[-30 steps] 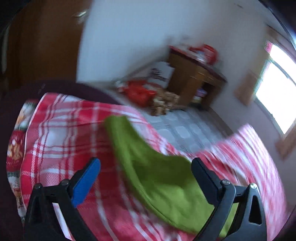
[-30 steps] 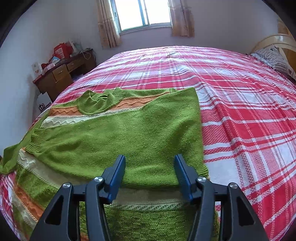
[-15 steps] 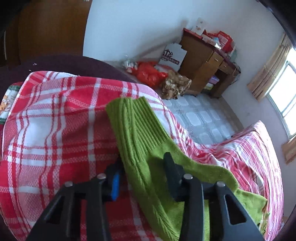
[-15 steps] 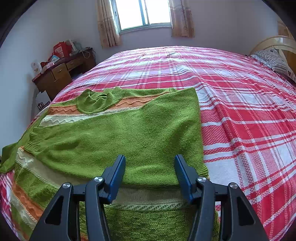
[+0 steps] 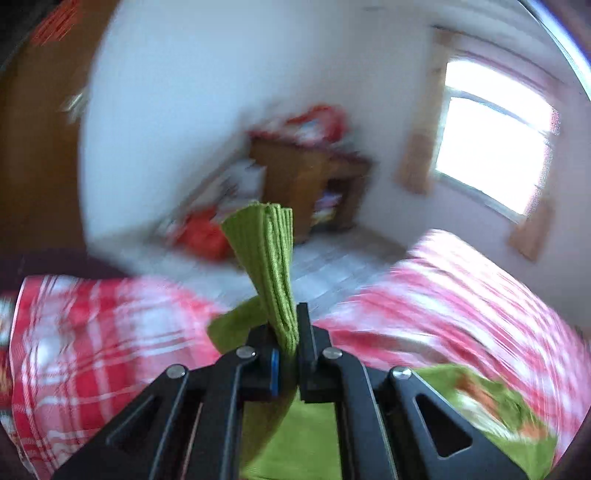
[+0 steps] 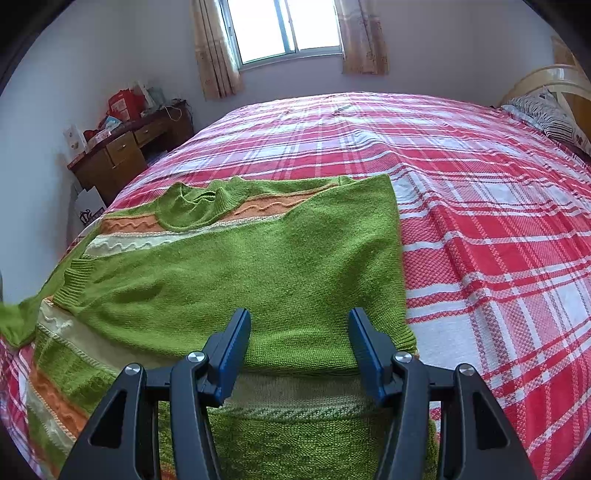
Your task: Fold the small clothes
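Sweater (image 6: 236, 280) lay flat on the bed (image 6: 498, 236), near the edge closest to the desk (image 6: 125, 155), its long axis running from the hem beside the right gripper (image 6: 299, 350) to the collar (image 6: 195, 206), which pointed toward the window (image 6: 288, 26). One sleeve (image 6: 207, 269) was folded across the chest, its cuff end toward the desk. Orange and cream bands crossed the garment below the collar and along the desk side. Right gripper hovered over the hem end, jaws about half apart with blue pads showing, and nothing was clamped between them; whether the tips touched the knit could not be told. Left gripper (image 5: 287, 345) was closed tight on the other sleeve (image 5: 273, 266), whose ribbed cuff stood upright above the jaws, long axis nearly vertical, cuff end pointing up in front of the desk (image 5: 310, 184). The rest of that sleeve hung below the jaws. Surroundings in the left view were blurred.
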`<state>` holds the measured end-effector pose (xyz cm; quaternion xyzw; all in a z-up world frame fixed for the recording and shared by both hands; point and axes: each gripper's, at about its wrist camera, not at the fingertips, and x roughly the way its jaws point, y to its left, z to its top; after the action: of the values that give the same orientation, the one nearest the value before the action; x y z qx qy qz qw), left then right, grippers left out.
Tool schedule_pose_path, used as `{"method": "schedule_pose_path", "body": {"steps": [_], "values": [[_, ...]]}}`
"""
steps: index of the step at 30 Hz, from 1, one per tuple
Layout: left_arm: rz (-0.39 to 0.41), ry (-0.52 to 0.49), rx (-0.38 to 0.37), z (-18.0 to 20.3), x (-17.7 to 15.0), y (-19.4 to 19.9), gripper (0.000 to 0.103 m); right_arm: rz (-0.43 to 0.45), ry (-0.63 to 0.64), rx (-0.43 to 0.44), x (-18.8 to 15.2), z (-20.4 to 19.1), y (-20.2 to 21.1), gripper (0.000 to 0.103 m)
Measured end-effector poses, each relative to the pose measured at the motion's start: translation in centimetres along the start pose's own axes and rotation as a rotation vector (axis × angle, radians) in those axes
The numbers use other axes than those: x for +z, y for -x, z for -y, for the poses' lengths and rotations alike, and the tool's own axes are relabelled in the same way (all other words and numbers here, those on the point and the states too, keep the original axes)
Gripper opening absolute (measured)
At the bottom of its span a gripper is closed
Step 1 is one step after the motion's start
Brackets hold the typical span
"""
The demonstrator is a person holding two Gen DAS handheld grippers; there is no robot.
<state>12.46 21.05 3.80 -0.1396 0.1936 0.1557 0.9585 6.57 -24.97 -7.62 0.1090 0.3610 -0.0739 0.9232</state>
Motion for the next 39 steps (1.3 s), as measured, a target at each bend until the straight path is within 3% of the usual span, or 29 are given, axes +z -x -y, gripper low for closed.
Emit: {"method": "schedule_pose_path", "body": {"steps": [2, 4, 8, 12, 16, 18, 20, 22, 23, 28, 32, 34, 39], "values": [[0.027, -0.106, -0.120, 5.2, -1.0, 1.6, 0.006, 0.001, -0.004, 0.004, 0.0, 0.0, 0.0, 0.056], [-0.001, -0.195, -0.235, 10.0, -2.6, 2.1, 0.006, 0.003, -0.007, 0.009, 0.0, 0.1, 0.1, 0.056], [-0.068, -0.328, -0.364, 17.0, -7.4, 3.1, 0.006, 0.008, -0.019, 0.024, -0.1, 0.3, 0.1, 0.056], [-0.150, -0.423, -0.428, 21.6, -11.7, 3.2, 0.006, 0.011, -0.031, 0.038, -0.1, 0.6, 0.2, 0.056], [-0.223, -0.513, -0.411, 23.4, -15.1, 3.2, 0.007, 0.011, -0.031, 0.038, -0.1, 0.6, 0.2, 0.057], [-0.285, -0.556, -0.393, 23.7, -16.0, 2.7, 0.011, 0.010, -0.031, 0.039, -0.1, 0.6, 0.2, 0.057], [-0.347, -0.560, -0.417, 22.8, -16.4, 2.8, 0.031, 0.008, -0.032, 0.041, -0.1, 0.6, 0.2, 0.057], [-0.372, -0.526, -0.424, 21.3, -16.9, 3.9, 0.076, 0.007, -0.030, 0.054, -0.1, 0.5, 0.2, 0.061], [-0.365, -0.497, -0.420, 20.0, -16.6, 4.3, 0.081, 0.005, -0.029, 0.060, -0.1, 0.5, 0.2, 0.062], [-0.329, -0.398, -0.376, 13.8, -15.8, 5.5, 0.082, -0.012, -0.044, 0.079, 0.3, 0.6, 0.3, 0.062], [-0.317, -0.298, -0.292, 9.2, -15.3, 4.4, 0.082, 0.008, -0.084, 0.283, 1.8, -1.3, 2.2, 0.062], [-0.332, -0.260, -0.265, 7.9, -15.6, 3.7, 0.082, -0.024, -0.102, 0.338, 2.6, -2.9, 1.8, 0.062], [-0.291, -0.258, -0.240, 7.6, -17.0, 4.1, 0.084, -0.154, -0.021, 0.292, 2.5, -7.6, -2.8, 0.062]]}}
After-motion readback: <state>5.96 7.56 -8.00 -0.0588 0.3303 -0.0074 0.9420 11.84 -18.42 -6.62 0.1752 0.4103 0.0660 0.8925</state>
